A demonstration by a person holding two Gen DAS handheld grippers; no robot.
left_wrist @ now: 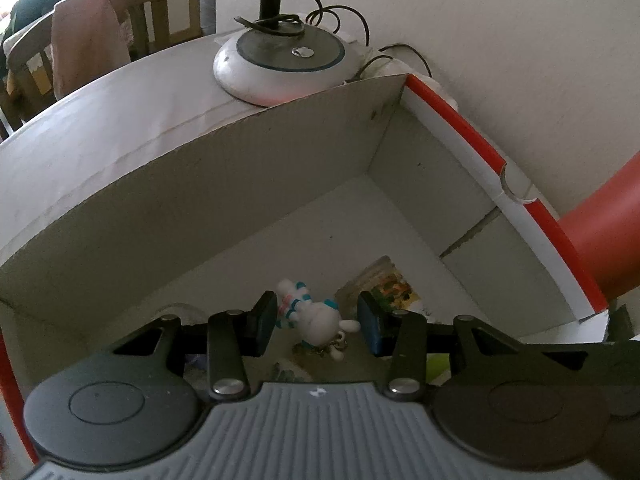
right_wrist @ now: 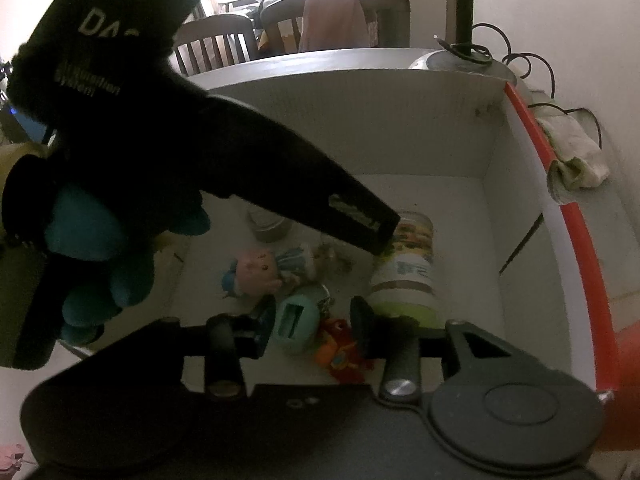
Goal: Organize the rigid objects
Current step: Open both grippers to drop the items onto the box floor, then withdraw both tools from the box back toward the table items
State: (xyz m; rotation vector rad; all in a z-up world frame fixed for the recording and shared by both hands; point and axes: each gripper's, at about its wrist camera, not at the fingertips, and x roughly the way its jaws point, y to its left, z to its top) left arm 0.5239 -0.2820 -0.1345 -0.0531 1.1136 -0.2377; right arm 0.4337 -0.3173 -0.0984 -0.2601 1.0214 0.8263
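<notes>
One white bunny figurine (left_wrist: 316, 314) sits between the left hand-held gripper's (left_wrist: 316, 322) parted pads.

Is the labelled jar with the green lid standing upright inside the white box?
No, the labelled jar with the green lid lies on its side.

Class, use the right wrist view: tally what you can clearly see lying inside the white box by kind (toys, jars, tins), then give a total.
Toys: 3 (pink-faced doll, teal charm, orange figure)
Jars: 1 (labelled jar, lying on its side)
Tins: 1 (grey round tin)
Total: 5
</notes>
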